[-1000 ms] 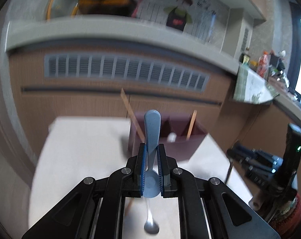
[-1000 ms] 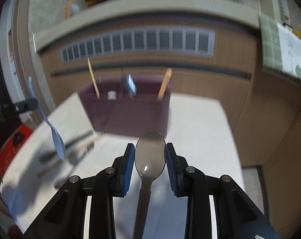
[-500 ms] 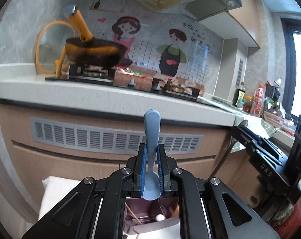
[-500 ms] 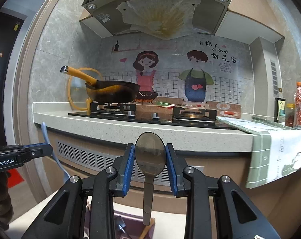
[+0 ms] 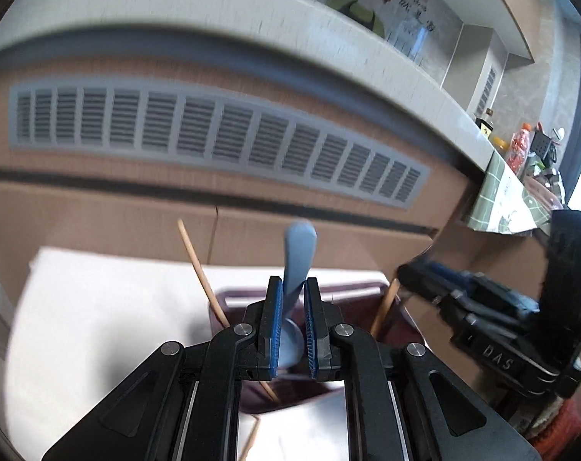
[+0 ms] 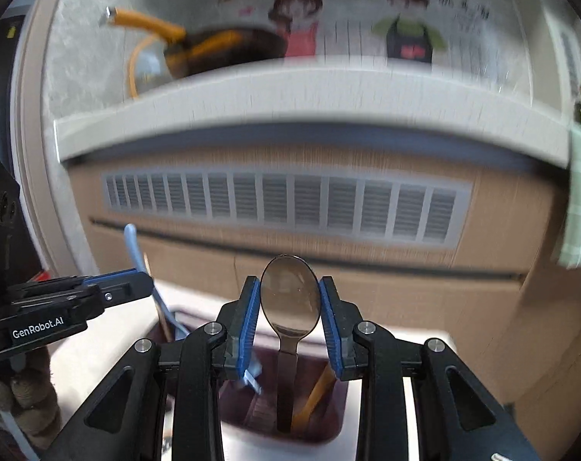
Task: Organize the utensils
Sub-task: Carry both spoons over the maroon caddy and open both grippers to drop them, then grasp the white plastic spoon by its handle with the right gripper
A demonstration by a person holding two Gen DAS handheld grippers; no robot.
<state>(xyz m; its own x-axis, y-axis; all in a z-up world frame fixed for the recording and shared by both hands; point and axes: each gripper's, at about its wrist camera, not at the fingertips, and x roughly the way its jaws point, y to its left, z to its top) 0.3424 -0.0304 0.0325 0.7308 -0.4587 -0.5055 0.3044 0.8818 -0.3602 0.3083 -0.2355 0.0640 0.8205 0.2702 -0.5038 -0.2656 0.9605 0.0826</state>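
both spoons [image 5: 299, 253] now over holder [image 6: 329, 428]

Pale blue plastic spoon [image 5: 299, 259] upright, bowl down, over dark maroon plastic utensil caddy [image 6: 325, 432]; shiny metal spoon [image 6: 289, 299] upright, bowl up, handle reaching into caddy beside wooden chopsticks [image 5: 202, 272].

Blue pads [image 5: 276, 319] are seen on both black tools. A pale blue spoon [image 5: 299, 253] and a silver metal spoon [image 6: 289, 299] are shown. The holder [image 6: 252, 411] is coloured dark maroon, w/ tan chopsticks [image 5: 198, 269]; the desk [image 5: 98, 307] is white.
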